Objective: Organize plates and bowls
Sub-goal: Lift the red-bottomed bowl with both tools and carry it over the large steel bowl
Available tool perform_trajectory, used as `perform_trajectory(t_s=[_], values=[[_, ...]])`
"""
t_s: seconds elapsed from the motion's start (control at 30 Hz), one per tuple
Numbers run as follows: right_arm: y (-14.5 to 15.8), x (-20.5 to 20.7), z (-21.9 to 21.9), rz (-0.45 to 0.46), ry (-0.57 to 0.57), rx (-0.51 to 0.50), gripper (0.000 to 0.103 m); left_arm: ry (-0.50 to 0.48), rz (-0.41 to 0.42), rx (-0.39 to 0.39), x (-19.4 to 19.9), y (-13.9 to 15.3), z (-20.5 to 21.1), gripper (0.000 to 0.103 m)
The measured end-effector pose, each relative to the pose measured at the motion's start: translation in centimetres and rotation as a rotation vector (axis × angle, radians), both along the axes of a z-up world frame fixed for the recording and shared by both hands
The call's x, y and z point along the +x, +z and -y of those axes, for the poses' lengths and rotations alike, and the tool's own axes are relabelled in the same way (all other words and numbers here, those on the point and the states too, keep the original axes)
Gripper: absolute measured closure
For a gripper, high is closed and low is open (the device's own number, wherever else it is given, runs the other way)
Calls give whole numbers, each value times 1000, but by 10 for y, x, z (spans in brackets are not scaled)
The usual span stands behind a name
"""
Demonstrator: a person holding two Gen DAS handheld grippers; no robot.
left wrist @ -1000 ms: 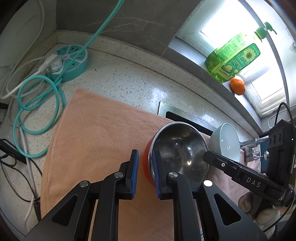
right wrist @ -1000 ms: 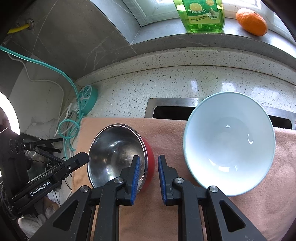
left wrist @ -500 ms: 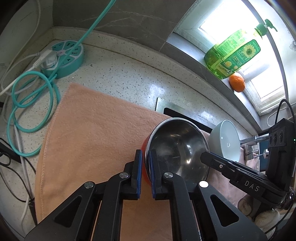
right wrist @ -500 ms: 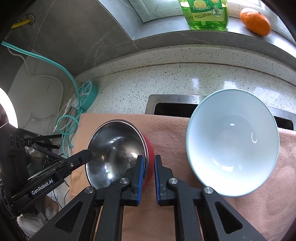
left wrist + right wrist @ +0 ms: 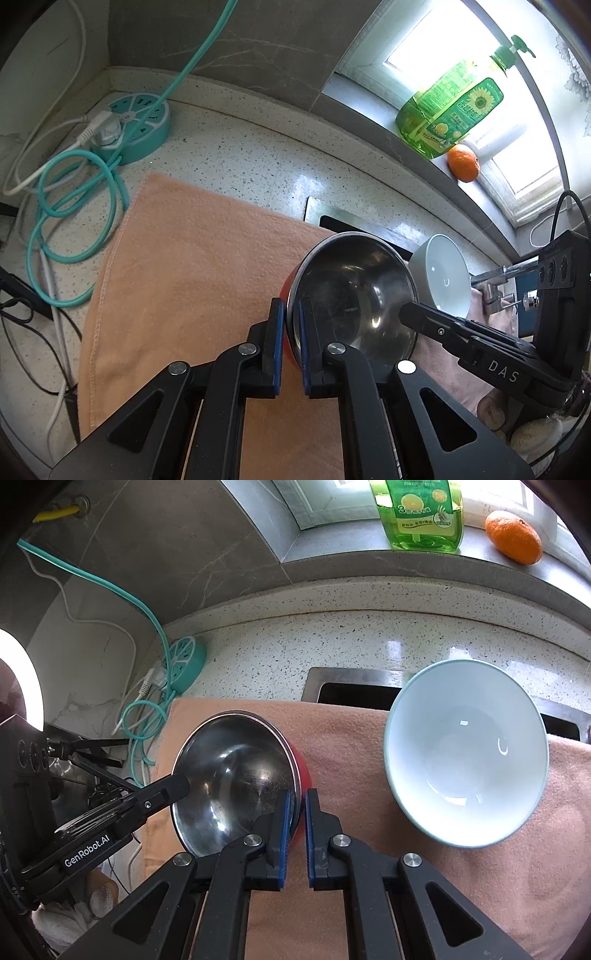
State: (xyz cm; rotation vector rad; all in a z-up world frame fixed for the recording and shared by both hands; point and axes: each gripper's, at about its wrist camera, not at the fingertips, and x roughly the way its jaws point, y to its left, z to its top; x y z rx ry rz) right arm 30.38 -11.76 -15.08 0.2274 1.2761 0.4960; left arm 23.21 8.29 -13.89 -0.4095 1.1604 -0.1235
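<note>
Speckled stone countertop (image 5: 236,155) runs under a window sill, and a peach towel (image 5: 192,258) is spread across it in front of the sink opening.

Furthest left, by the corner, sit the round teal power strip (image 5: 133,127) and its looped cable, well clear of your work. Moving right across the towel, you reach the steel bowl (image 5: 236,775) with its red outer shell, standing on the towel toward its left part.

Your left gripper (image 5: 291,350) has clamped onto the bowl's left rim: one pad inside the steel wall, the other outside against the red shell. A second ago those jaws stood apart around the rim; they have since closed down to a narrow pinch with the wall between them. Your right gripper (image 5: 295,834) has done the same on the opposite side, and it now grips the right rim.

So you now have the bowl by both sides, which I take as the grasp finished and the lift ready to begin. Nothing has left the towel yet.

Further right, apart from the steel bowl, the pale blue bowl (image 5: 465,753) waits empty and untouched. On the sill above, the green soap bottle (image 5: 421,513) and an orange (image 5: 513,537) stay out of your way.
</note>
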Motion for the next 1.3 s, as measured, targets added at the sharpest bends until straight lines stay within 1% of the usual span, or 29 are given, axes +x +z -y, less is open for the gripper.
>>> perform_trajectory(t_s=[0.33,0.63,0.93,1.3], values=[[29,-15,8,40,1,22,96,-7,46,-1,-21,25,4,97],[53,-37,13,71,5,43,96,-11,90,1,-43,47,7,97],[68,-66,13,85,22,62,96,-2,119,-1,-72,61,6,97],[80,-101,9,95,52,88,96,22,153,-6,-113,77,-2,97]])
